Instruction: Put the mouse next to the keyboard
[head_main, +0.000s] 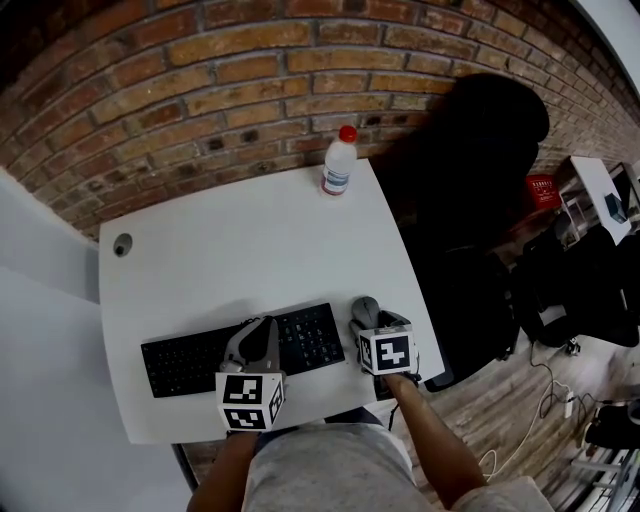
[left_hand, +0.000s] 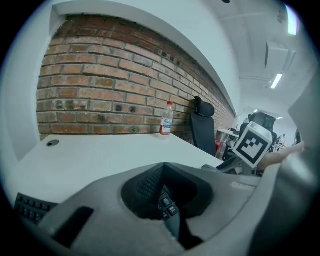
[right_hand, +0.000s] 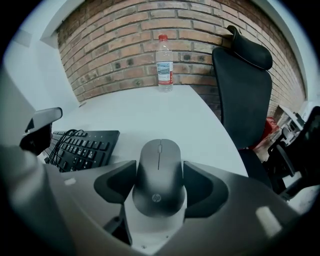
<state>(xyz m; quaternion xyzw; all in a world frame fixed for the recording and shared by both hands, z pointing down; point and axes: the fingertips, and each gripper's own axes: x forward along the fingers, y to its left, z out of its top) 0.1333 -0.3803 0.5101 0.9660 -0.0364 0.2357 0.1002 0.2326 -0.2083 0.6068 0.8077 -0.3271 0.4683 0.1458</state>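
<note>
Right hand-held gripper pinches mouse, nose toward wall; left hand-held gripper pressed together.

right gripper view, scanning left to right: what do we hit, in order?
left gripper → keyboard → mouse → office chair
</note>
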